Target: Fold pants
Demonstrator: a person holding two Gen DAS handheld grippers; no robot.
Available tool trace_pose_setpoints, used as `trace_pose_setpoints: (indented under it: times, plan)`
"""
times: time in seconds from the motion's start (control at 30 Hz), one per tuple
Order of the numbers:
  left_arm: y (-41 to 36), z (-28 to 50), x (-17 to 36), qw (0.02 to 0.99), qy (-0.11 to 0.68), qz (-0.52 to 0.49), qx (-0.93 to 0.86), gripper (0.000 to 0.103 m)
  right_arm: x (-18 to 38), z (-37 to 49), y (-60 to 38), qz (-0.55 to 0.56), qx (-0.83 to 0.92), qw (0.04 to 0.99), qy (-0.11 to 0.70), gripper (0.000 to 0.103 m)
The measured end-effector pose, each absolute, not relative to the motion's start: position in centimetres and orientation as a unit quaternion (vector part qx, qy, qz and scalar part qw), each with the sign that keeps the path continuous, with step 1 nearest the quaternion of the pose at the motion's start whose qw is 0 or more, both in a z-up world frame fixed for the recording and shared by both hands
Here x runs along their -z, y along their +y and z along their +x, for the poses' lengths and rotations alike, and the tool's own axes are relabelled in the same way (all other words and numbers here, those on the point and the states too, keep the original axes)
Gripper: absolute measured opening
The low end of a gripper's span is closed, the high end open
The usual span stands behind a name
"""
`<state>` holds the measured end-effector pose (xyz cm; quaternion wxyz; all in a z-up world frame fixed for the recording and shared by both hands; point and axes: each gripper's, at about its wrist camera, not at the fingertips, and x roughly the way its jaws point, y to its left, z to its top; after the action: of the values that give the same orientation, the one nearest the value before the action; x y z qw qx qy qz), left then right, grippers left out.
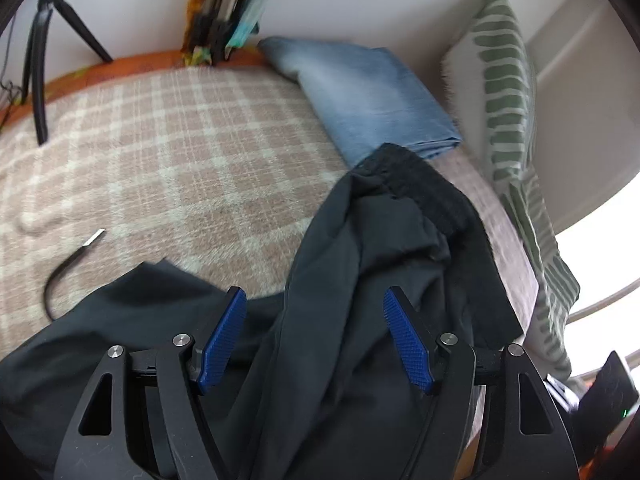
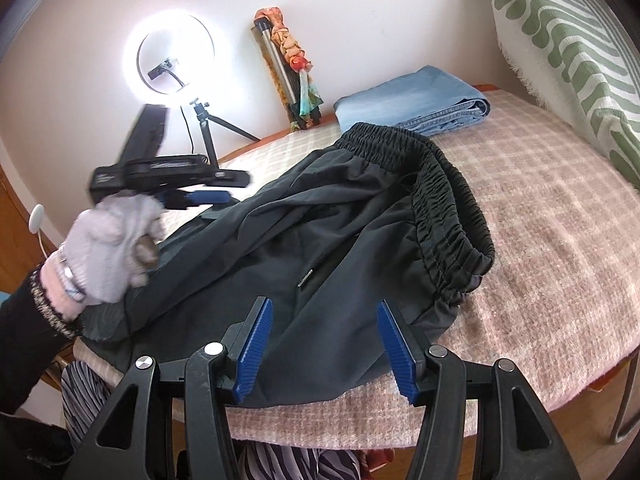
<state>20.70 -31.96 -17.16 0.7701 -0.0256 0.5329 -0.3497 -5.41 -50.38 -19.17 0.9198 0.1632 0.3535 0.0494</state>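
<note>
Blue-padded fingers of the right gripper [image 2: 324, 344] fill the bottom of the right wrist view, jaws standing partly apart over the near edge of the black pants [image 2: 340, 240], with cloth below the gap but neither pad pressing on it. The pants lie crumpled on a pink checked blanket [image 2: 540, 240], their gathered elastic waistband [image 2: 440, 200] curving toward the far right.

Only this view shows the person's left hand [image 2: 108, 248] in a pale knitted glove, gripping the handle of the left gripper [image 2: 208, 198], whose blue finger reaches over the far left part of the pants. It also shows a lit ring light [image 2: 170, 50] on a small tripod [image 2: 208, 132] and the seamed edge of the folded jeans [image 2: 412, 100] behind the waistband.

From the left wrist view, the left gripper [image 1: 316, 340] has its jaws wide apart, a ridge of dark cloth rising between the pads without either one touching it. This view alone shows a black cable [image 1: 68, 268] with a metal plug lying on the blanket left of the pants. Both views catch the green-striped pillow [image 1: 508, 92] at the right and a bundle of colourful cloth [image 2: 296, 68] leaning on the wall.
</note>
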Motion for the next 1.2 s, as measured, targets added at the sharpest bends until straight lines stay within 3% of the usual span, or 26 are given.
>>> trace_pose_setpoints:
  times: [0.3,0.33,0.4,0.5,0.83,1.2]
  plan:
    - [-33.8,22.6,20.0,0.746,0.564,-0.074,0.346,0.067,20.7,-3.6,-52.3,0.186,-0.031,0.907,0.375,0.057]
    - [-34.0,22.5,20.0,0.748,0.560,-0.072,0.349,0.061,21.0,-3.6,-52.8,0.193,-0.025,0.905,0.379,0.057]
    - [-34.6,22.4,20.1,0.747,0.556,-0.062,0.359,0.024,21.4,-3.6,-53.7,0.201,-0.012,0.901,0.384,0.057]
    - [-35.4,21.6,19.5,0.752,0.536,-0.036,0.382,0.010,21.9,-3.8,-54.6,0.205,0.008,0.897,0.392,0.057]
    - [-35.0,14.6,13.5,0.734,0.463,0.001,0.498,0.005,22.4,-4.7,-56.9,0.239,0.033,0.886,0.395,0.058]
    - [-37.8,4.1,15.9,0.712,0.405,0.141,0.556,0.005,16.2,-4.0,-57.8,0.299,-0.027,0.898,0.322,0.060]
